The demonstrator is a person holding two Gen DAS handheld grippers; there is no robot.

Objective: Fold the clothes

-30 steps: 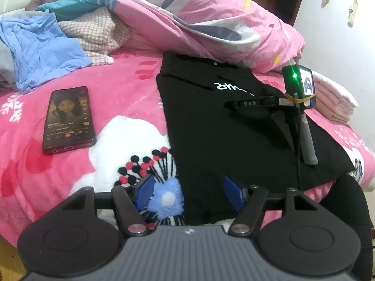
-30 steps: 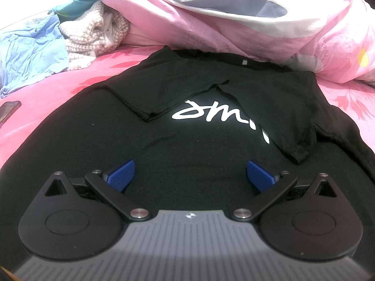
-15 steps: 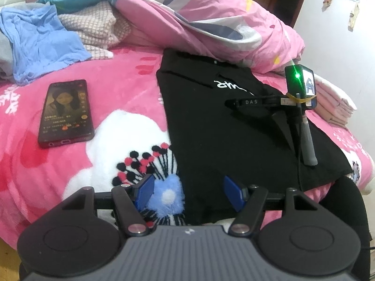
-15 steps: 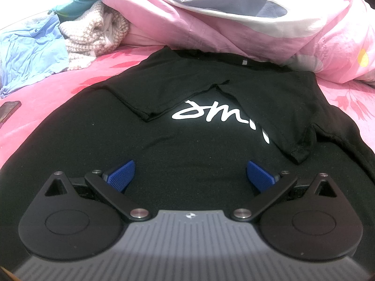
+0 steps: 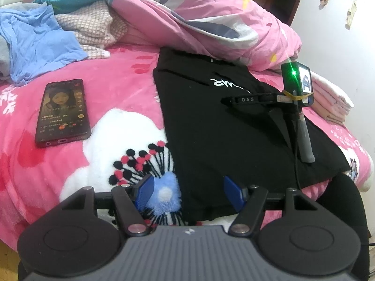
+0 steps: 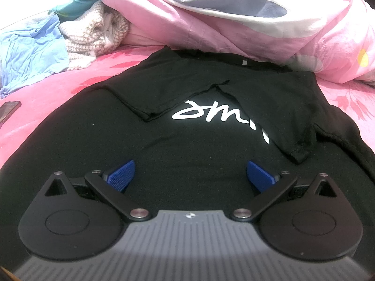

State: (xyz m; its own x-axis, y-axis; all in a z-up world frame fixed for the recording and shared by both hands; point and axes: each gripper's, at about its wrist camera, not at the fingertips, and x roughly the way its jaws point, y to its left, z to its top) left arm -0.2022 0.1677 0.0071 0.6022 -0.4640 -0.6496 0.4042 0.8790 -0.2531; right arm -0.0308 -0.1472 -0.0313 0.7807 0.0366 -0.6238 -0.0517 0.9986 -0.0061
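A black T-shirt [image 5: 222, 140] with white script [image 6: 211, 114] lies flat on the pink blanket [image 5: 121, 89], both sleeves folded in over its chest. My left gripper [image 5: 189, 194] is open at the shirt's near left corner. One blue pad is over the blanket's flower pattern, the other over the black cloth, and nothing is gripped. My right gripper [image 6: 191, 178] is open wide and low over the shirt's lower middle, with only flat cloth beneath its pads. In the left wrist view the right gripper [image 5: 234, 99] reaches in from the right, a green light on its body.
A phone [image 5: 63, 112] with a lit screen lies left of the shirt. A blue garment [image 5: 39, 44] and a checked one [image 5: 93, 25] are heaped at the back left. A pink duvet [image 5: 211, 18] is bunched behind the collar. Folded pink cloth [image 5: 332, 103] is stacked at the right bed edge.
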